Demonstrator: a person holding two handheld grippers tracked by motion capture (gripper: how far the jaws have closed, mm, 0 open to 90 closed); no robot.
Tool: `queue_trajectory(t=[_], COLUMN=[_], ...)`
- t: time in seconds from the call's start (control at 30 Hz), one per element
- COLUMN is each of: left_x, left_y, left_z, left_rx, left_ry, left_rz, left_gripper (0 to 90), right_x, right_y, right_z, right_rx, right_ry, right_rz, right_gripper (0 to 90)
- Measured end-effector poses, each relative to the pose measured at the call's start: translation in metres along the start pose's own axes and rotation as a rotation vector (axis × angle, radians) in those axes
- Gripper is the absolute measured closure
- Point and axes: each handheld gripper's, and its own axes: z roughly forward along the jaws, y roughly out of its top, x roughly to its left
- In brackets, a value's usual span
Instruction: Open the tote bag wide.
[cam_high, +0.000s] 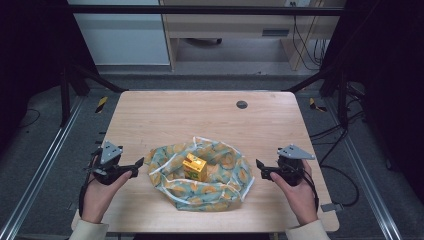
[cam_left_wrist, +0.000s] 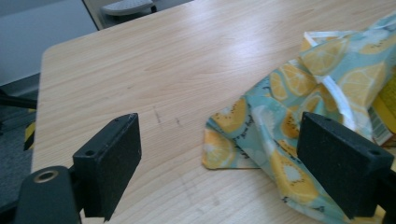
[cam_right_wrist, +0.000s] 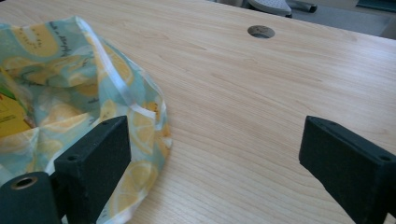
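A crumpled cloth (cam_high: 200, 175) printed with yellow citrus slices on pale teal lies on the near middle of the wooden table (cam_high: 200, 115). A small yellow box (cam_high: 194, 166) stands on its centre. My left gripper (cam_high: 136, 167) is held just left of the cloth, open and empty. In the left gripper view the cloth (cam_left_wrist: 299, 116) lies ahead at the right, its corner between the wide jaws. My right gripper (cam_high: 260, 169) is held just right of the cloth, open and empty. In the right gripper view the cloth's white-trimmed edge (cam_right_wrist: 84, 93) lies at the left by the left jaw.
A round cable hole (cam_high: 242, 104) sits in the table's far right part, also seen as a hole (cam_right_wrist: 261, 31) in the right gripper view. Black frame posts flank the table, and cables run over the floor at the right.
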Motion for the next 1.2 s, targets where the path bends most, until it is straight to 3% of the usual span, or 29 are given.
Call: queue_trajectory(t=[0.6, 0.87, 0.97, 1.2], left_x=[0.022, 0.031, 0.032, 0.035], left_y=[-0.011, -0.024, -0.027, -0.031], left_z=[-0.001, 0.012, 0.015, 0.017], left_rx=[-0.003, 0.076, 0.103, 0.128], left_ry=[0.07, 0.075, 0.085, 0.103], left_rz=[-0.049, -0.046, -0.011, -0.017], left_gripper=[12.3, 8.5, 6.4, 6.0], right_x=[-0.023, -0.041, -0.048, -0.059], right_y=[-0.008, -0.016, -0.021, -0.03], right_z=[-0.004, -0.003, -0.002, 0.002], right_rx=[-0.001, 0.011, 0.031, 0.089], right_ry=[-0.05, -0.087, -0.107, -0.114], right_rz=[0.052, 0.086, 0.091, 0.102], right_gripper=[7.9, 7.6, 7.4, 7.1])
